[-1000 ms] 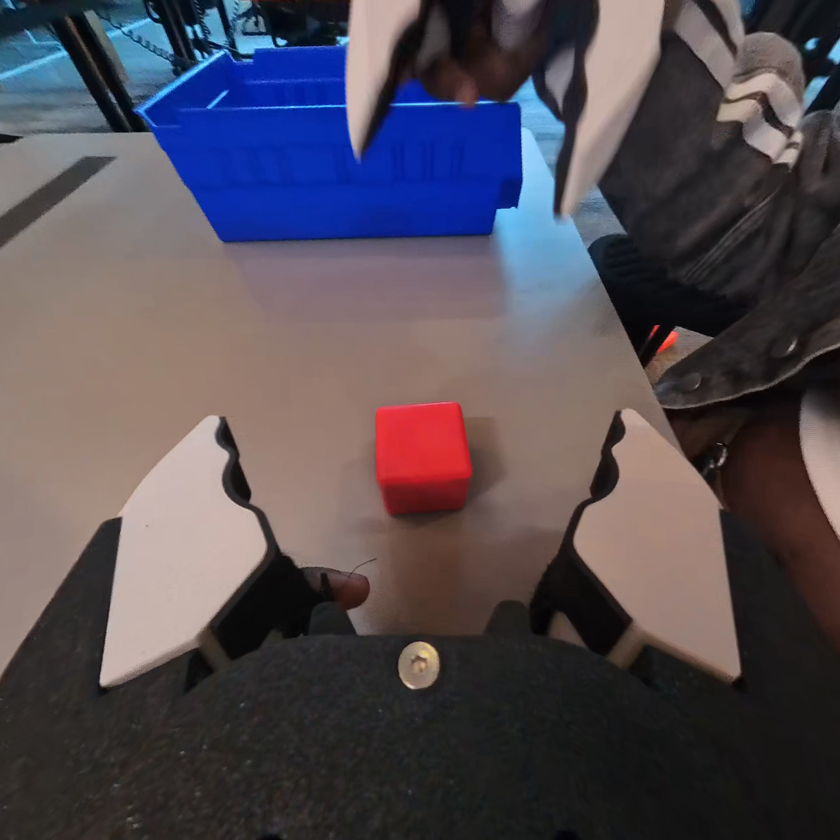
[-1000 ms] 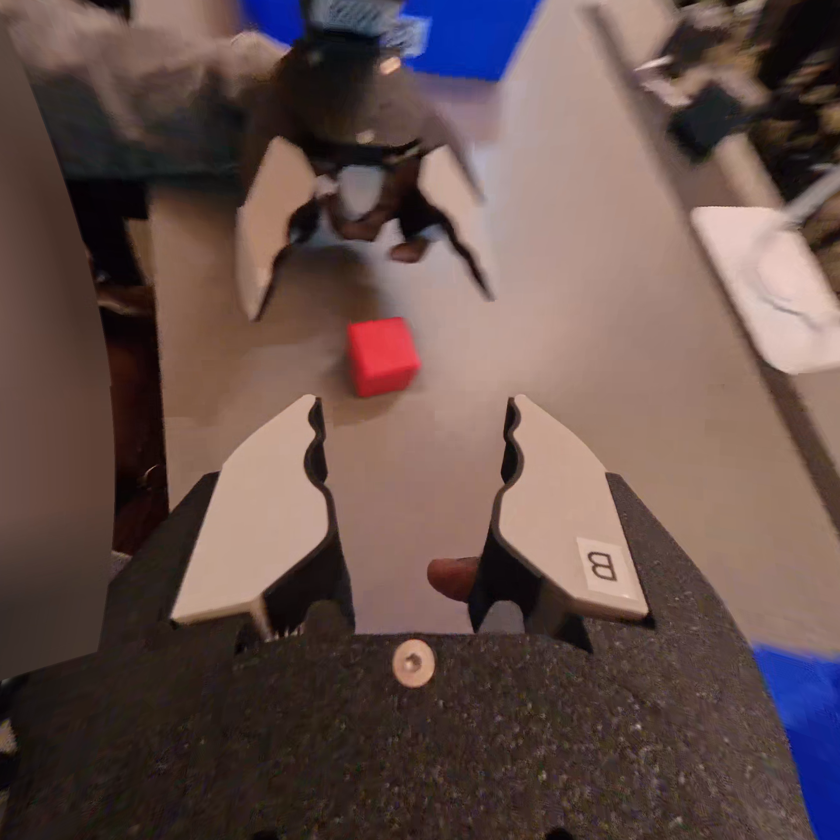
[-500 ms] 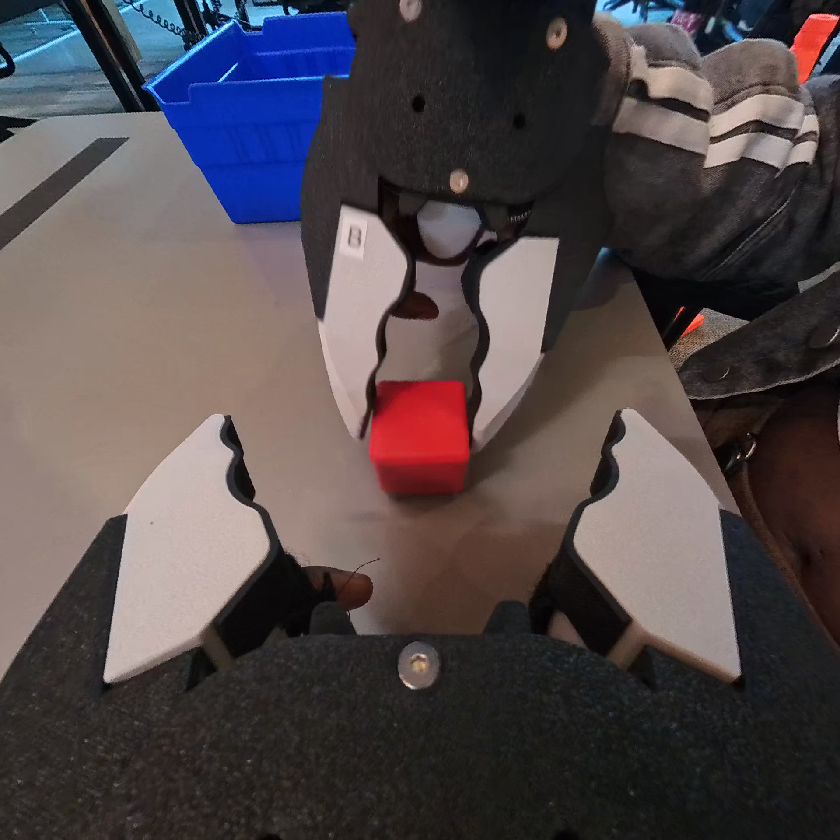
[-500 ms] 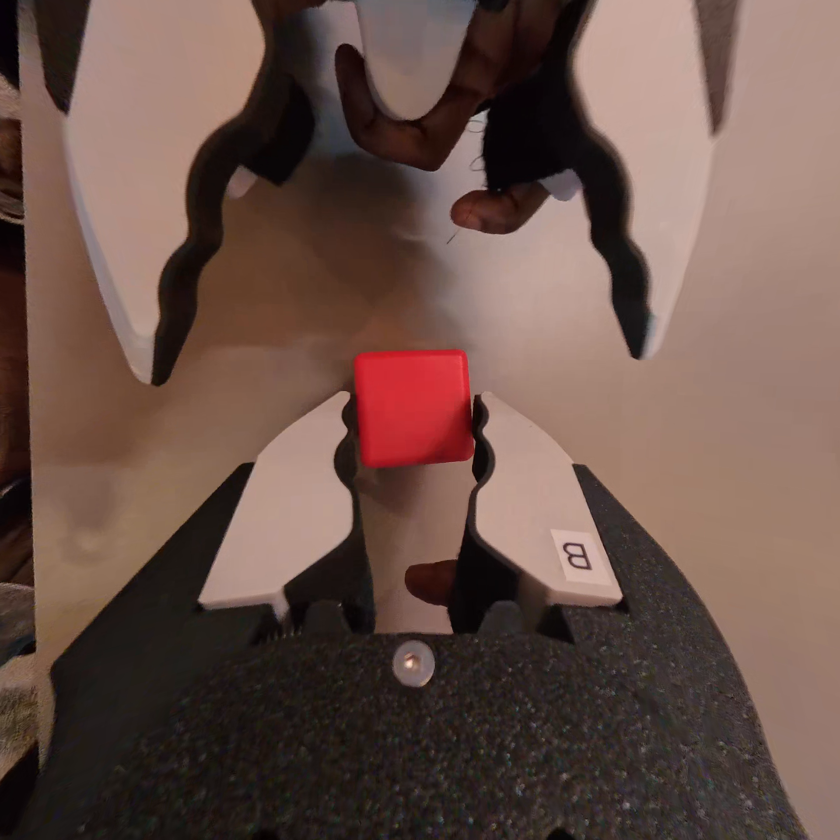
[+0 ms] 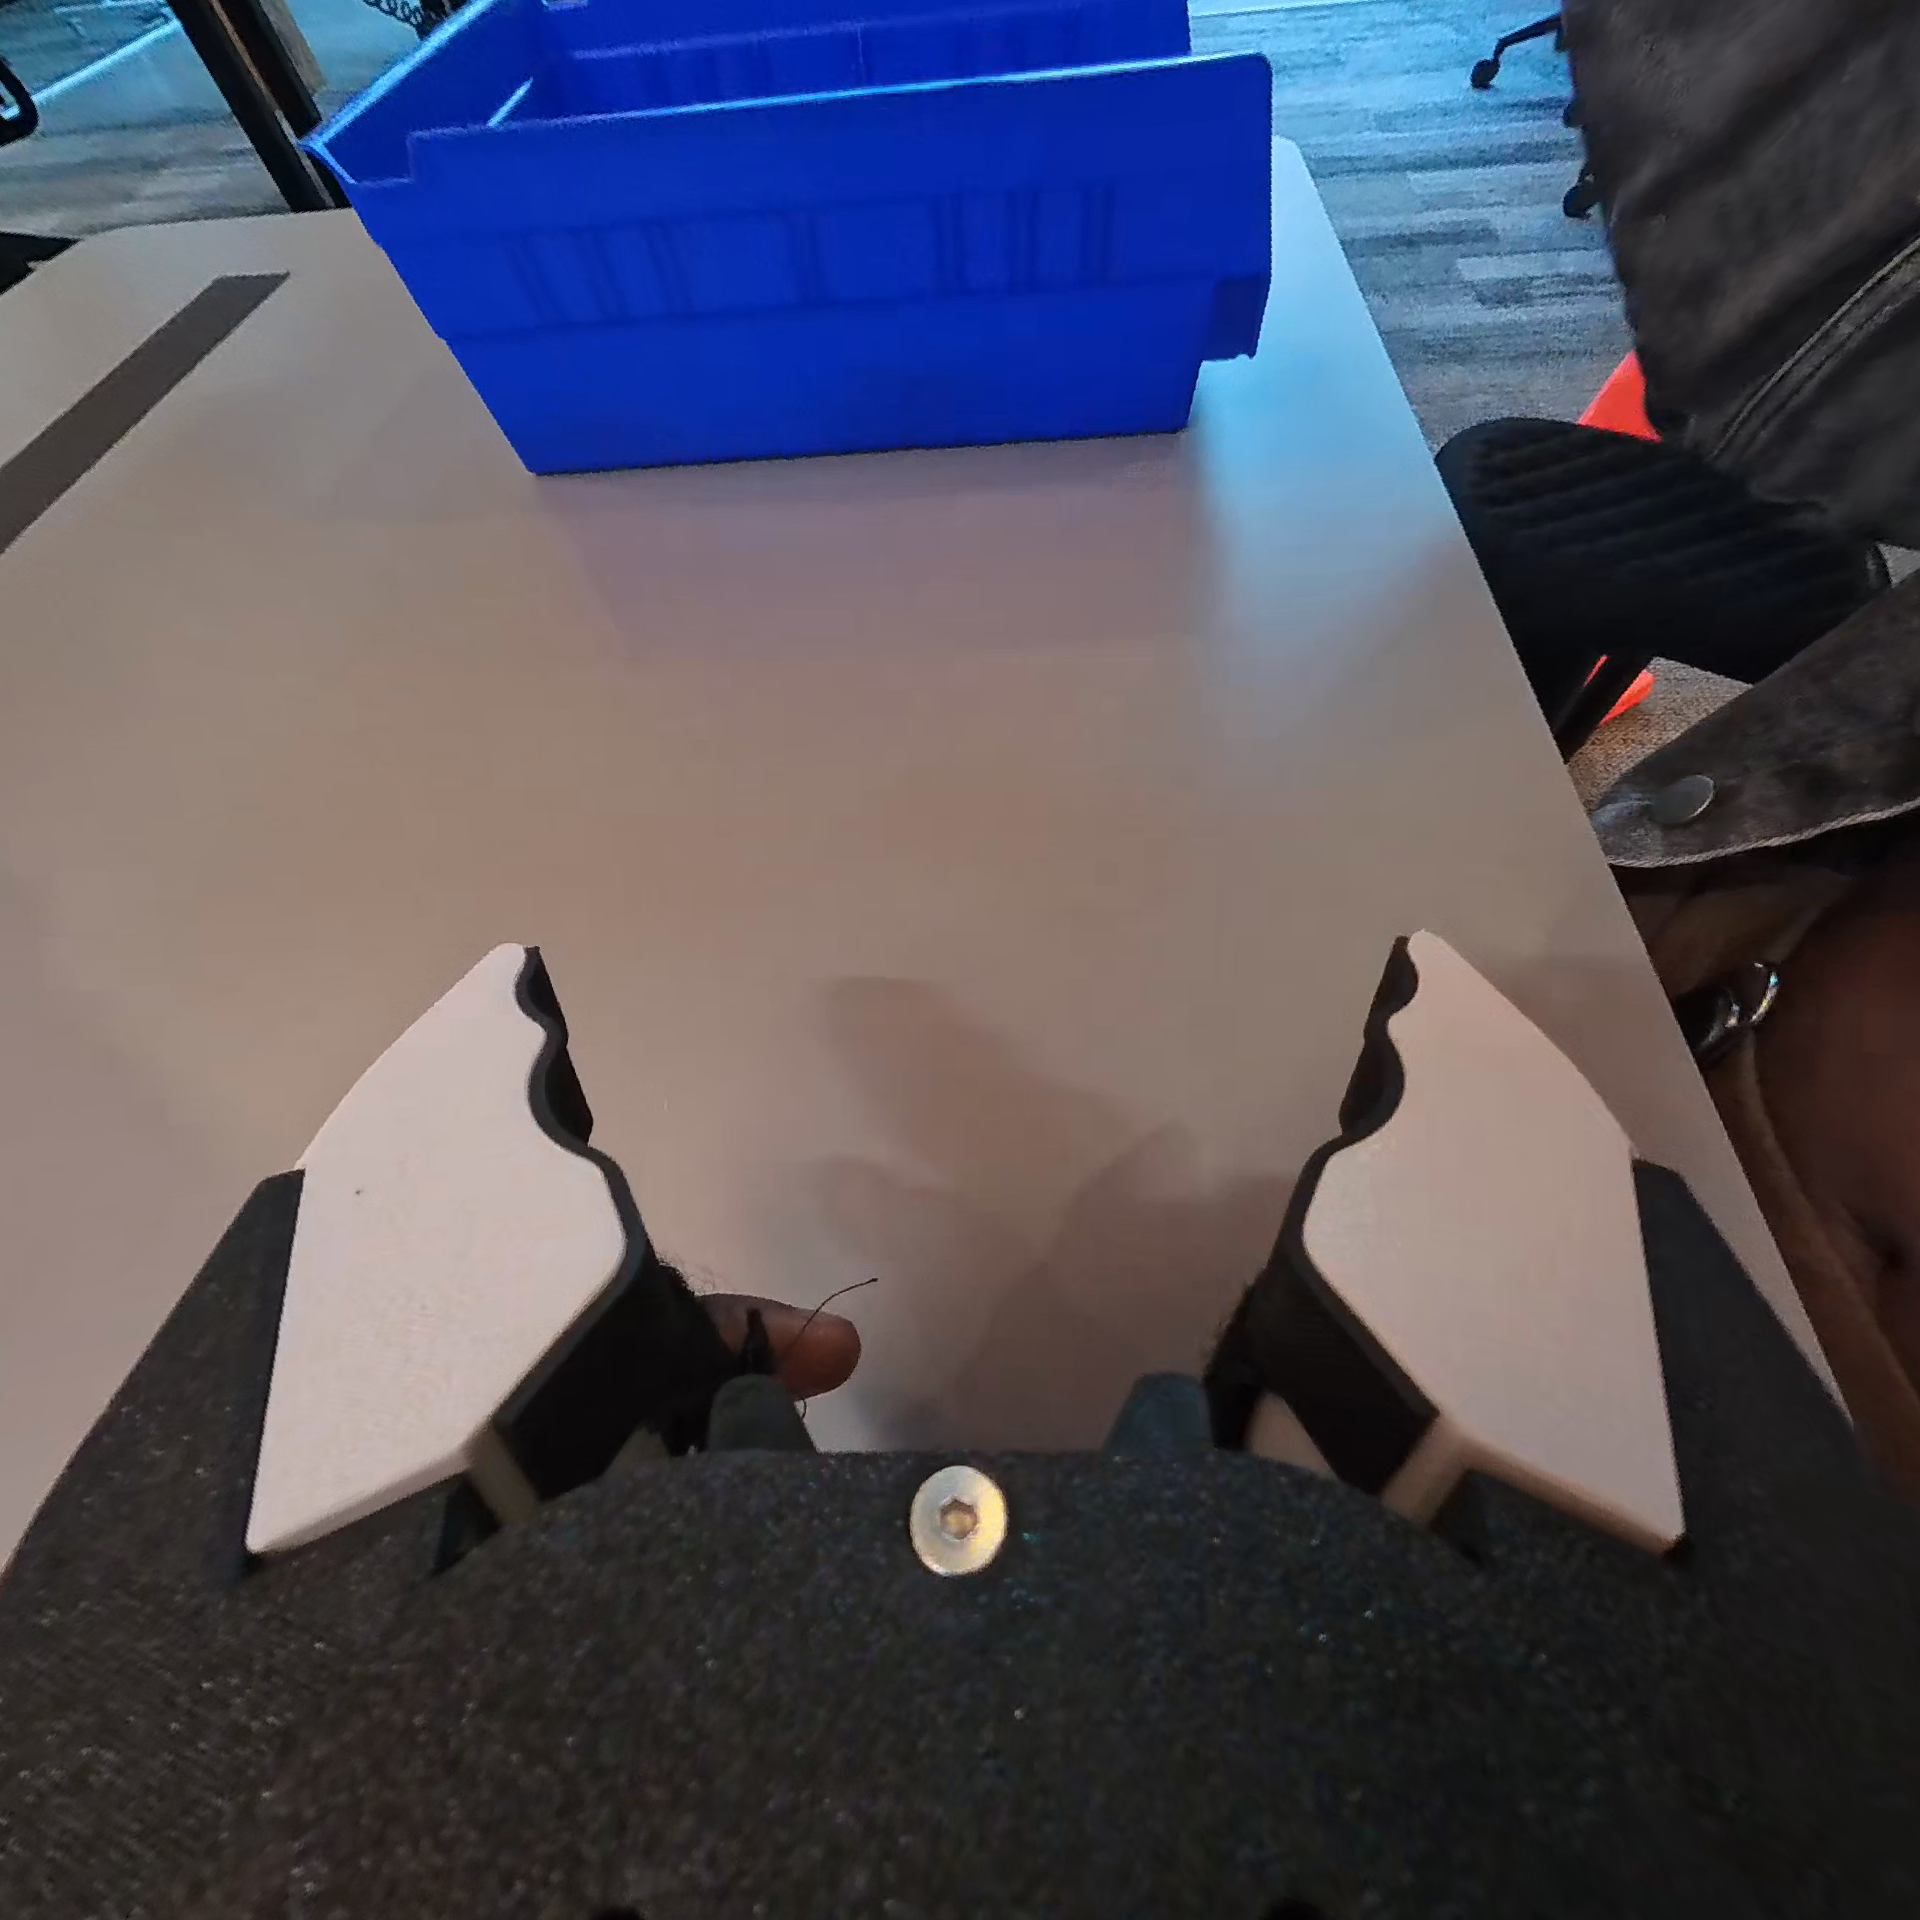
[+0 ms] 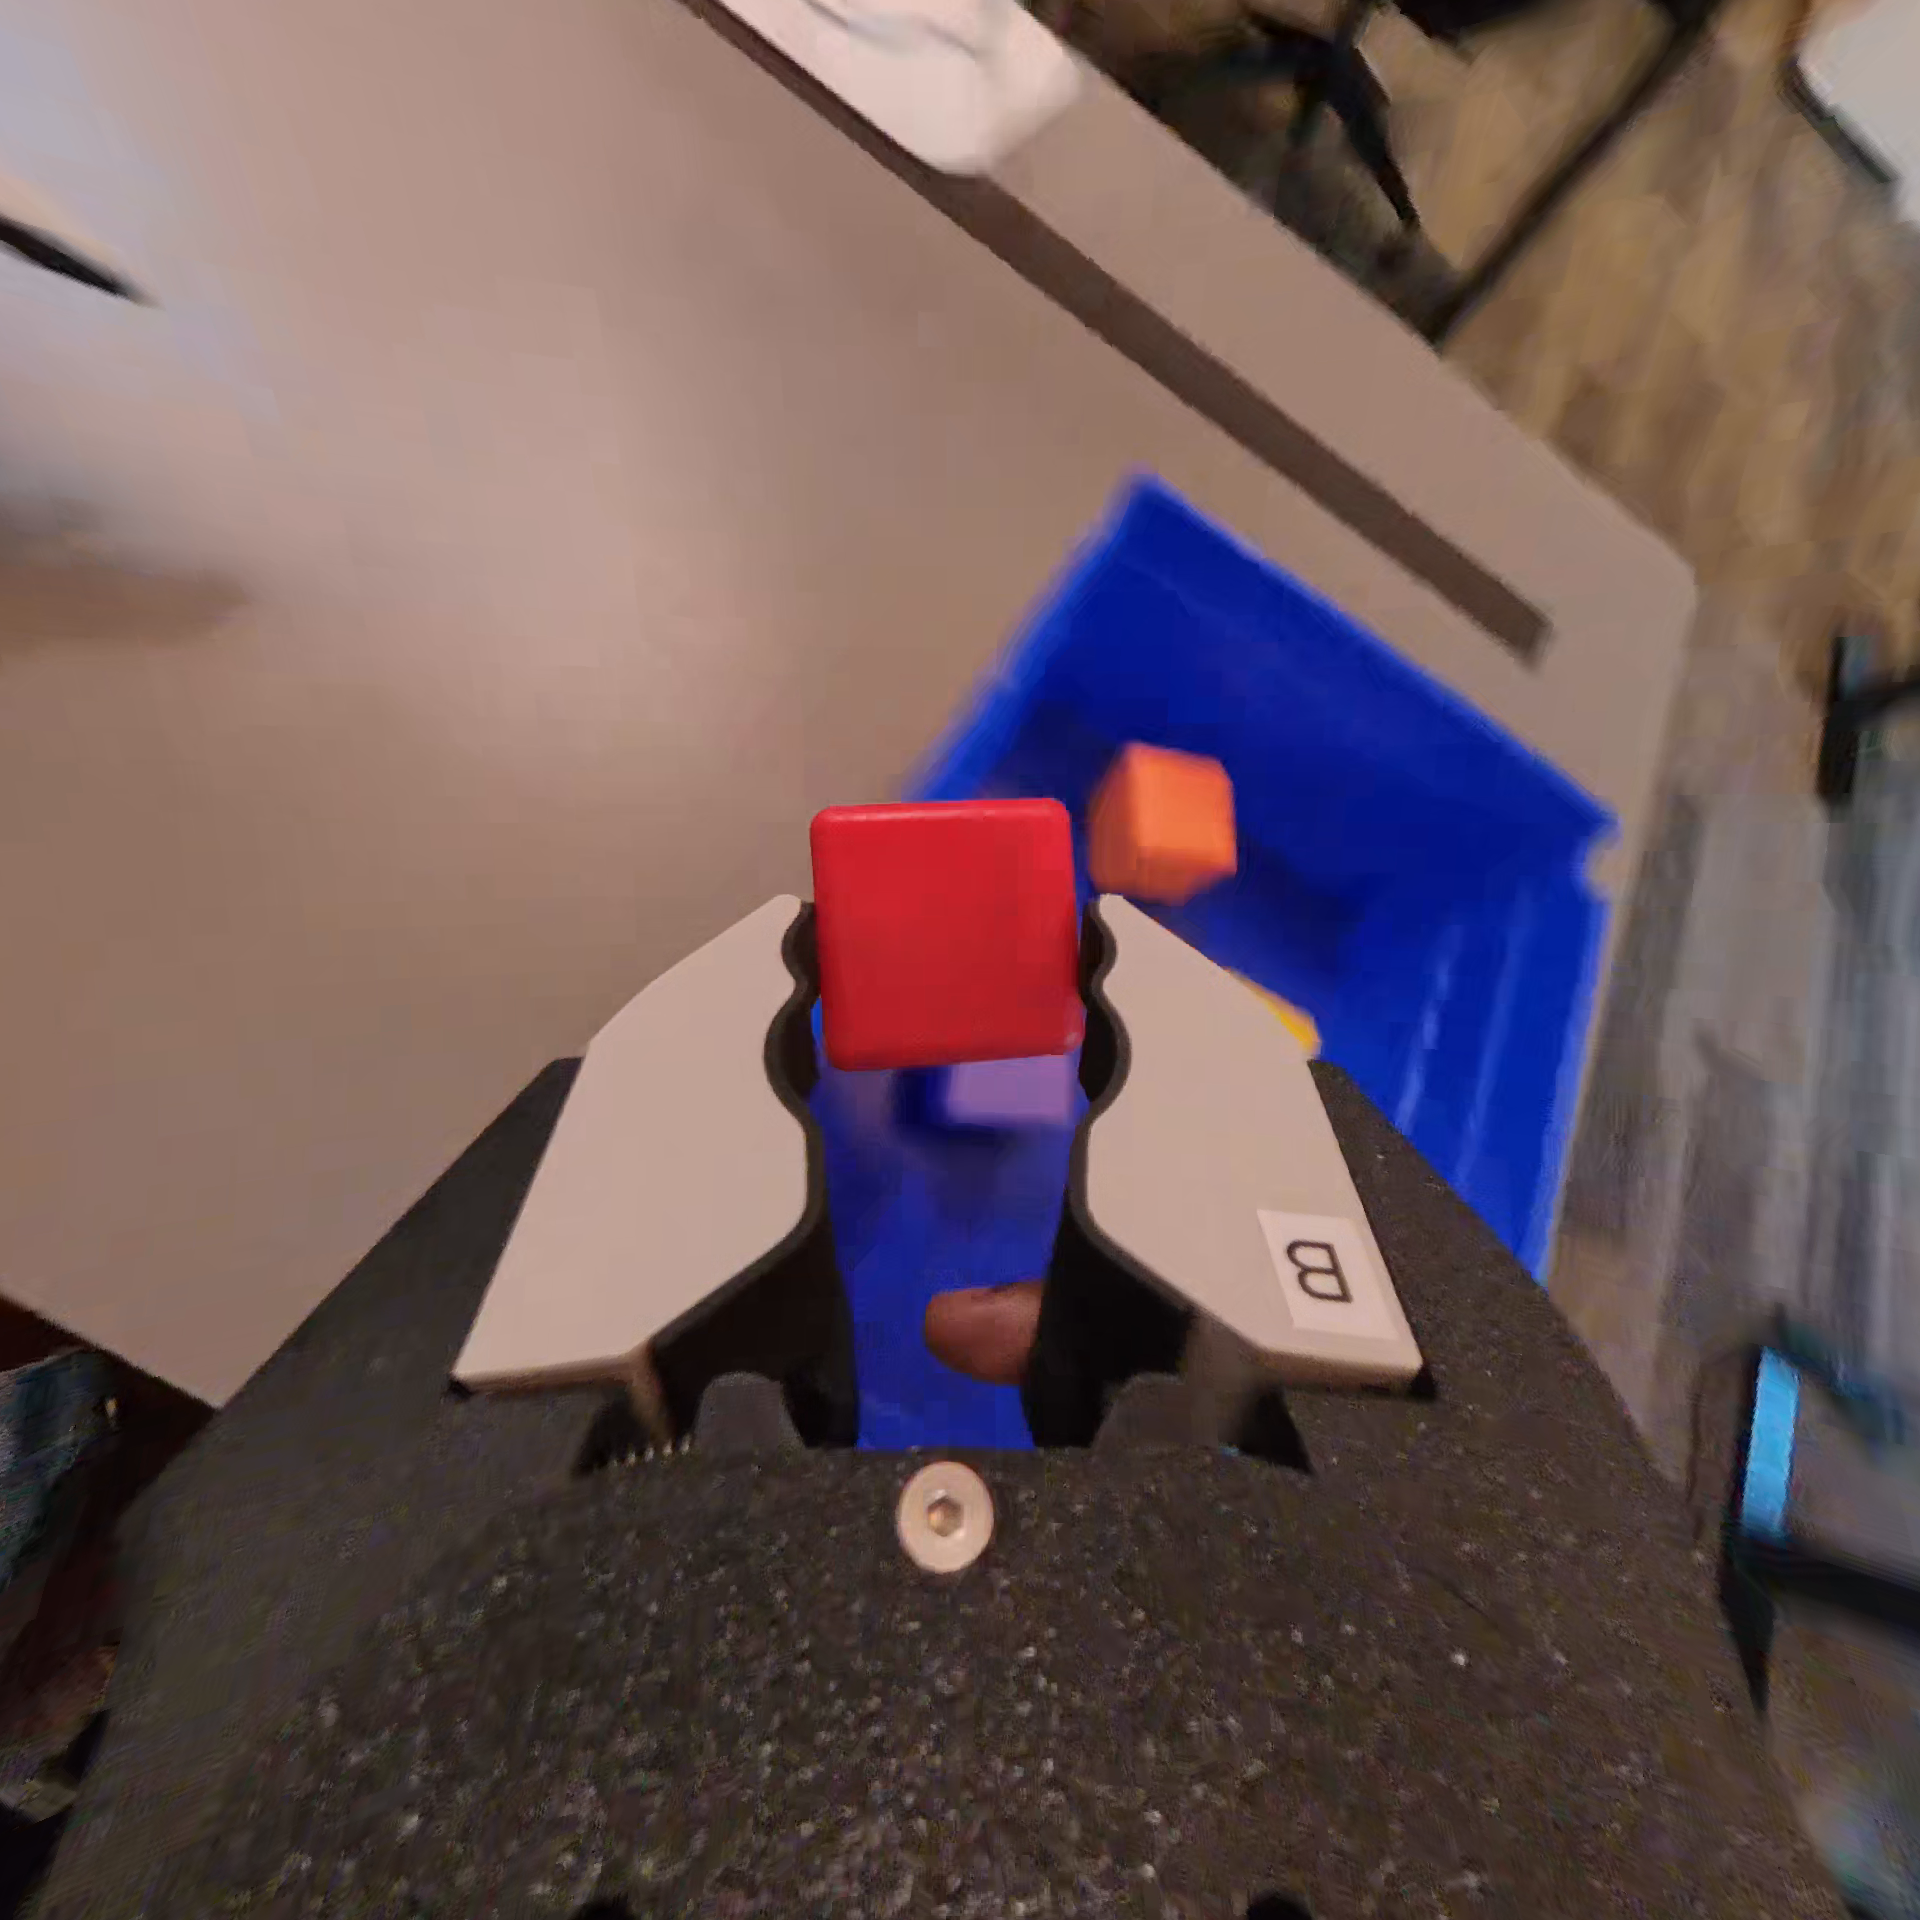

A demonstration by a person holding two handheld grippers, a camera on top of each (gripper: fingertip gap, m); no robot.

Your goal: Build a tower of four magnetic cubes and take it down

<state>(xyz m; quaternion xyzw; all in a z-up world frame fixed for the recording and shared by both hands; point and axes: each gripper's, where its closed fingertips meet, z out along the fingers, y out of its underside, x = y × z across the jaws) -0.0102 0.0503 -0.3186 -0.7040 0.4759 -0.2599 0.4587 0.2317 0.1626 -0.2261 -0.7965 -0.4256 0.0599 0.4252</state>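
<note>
a grey table (image 5: pixel 831 727) carries a blue bin (image 5: pixel 831 312) at its far end. the left claw (image 5: pixel 961 951) hangs spread wide over bare tabletop, gripping nothing. the right claw (image 6: pixel 940 914) pinches a red cube (image 6: pixel 940 930) between both pads, raised over the bin's near edge. in the bin (image 6: pixel 1403 831) lie an orange cube (image 6: pixel 1164 821), a purple cube (image 6: pixel 1003 1096) and a bit of a yellow one (image 6: pixel 1283 1013).

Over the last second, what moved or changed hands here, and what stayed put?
The right gripper came down over the red cube on the table, shut its fingers on it and carried it over the blue bin, where orange and purple cubes lie. The left gripper stayed open over the table.
</note>
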